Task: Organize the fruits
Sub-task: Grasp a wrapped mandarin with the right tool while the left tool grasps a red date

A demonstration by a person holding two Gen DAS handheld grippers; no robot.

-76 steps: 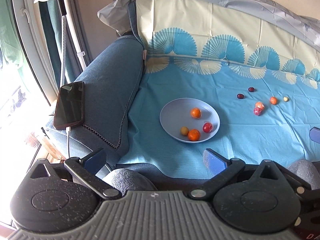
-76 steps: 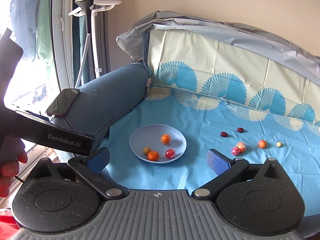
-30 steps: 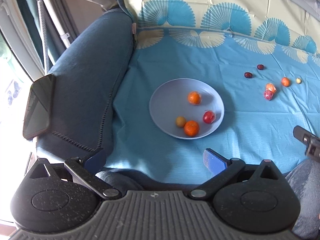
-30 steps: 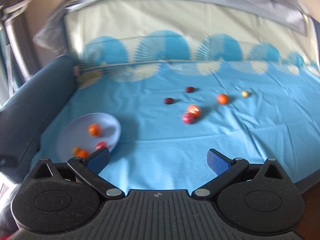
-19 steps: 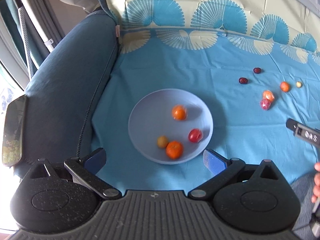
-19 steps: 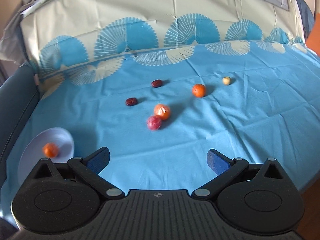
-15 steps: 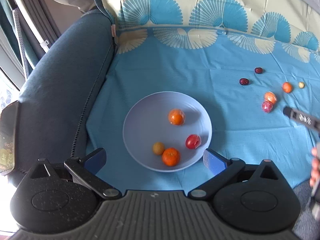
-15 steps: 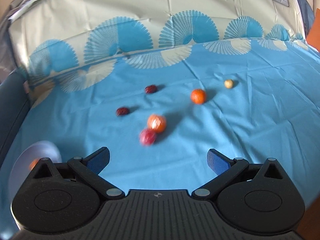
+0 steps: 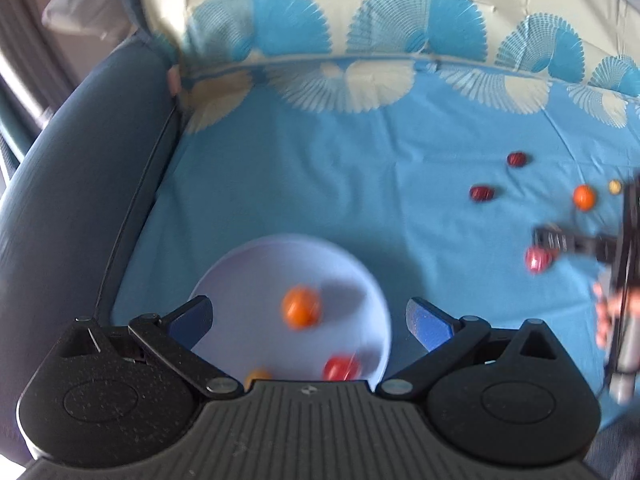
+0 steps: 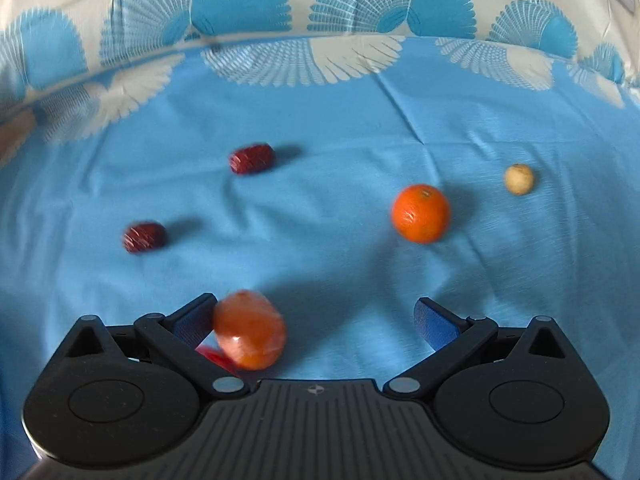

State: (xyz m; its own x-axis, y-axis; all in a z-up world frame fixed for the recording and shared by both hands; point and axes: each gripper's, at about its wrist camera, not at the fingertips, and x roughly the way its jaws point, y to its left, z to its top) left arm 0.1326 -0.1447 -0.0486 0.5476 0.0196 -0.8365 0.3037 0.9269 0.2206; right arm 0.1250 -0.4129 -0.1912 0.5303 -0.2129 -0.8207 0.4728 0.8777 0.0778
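A pale blue plate (image 9: 248, 272) lies on the blue cloth and holds an orange (image 9: 301, 307), a red fruit (image 9: 341, 367) and a yellowish fruit (image 9: 256, 376). My left gripper (image 9: 308, 318) is open just above the plate. My right gripper (image 10: 314, 320) is open and low over the cloth, with a wrapped orange fruit (image 10: 250, 334) beside its left finger and a red fruit (image 10: 214, 356) partly hidden under it. Beyond lie two dark red dates (image 10: 252, 159) (image 10: 143, 237), an orange (image 10: 420, 213) and a small pale fruit (image 10: 519, 179).
The dark blue sofa arm (image 9: 72, 200) rises left of the plate. The cloth-covered backrest (image 10: 320, 12) stands behind the fruits. In the left wrist view the right gripper (image 9: 580, 242) reaches in at the right edge near a red fruit (image 9: 538, 259).
Both grippers have moved forward and down. The left one has closed in over the plate. The right one has swung from the plate to the loose fruits, now at its left finger.
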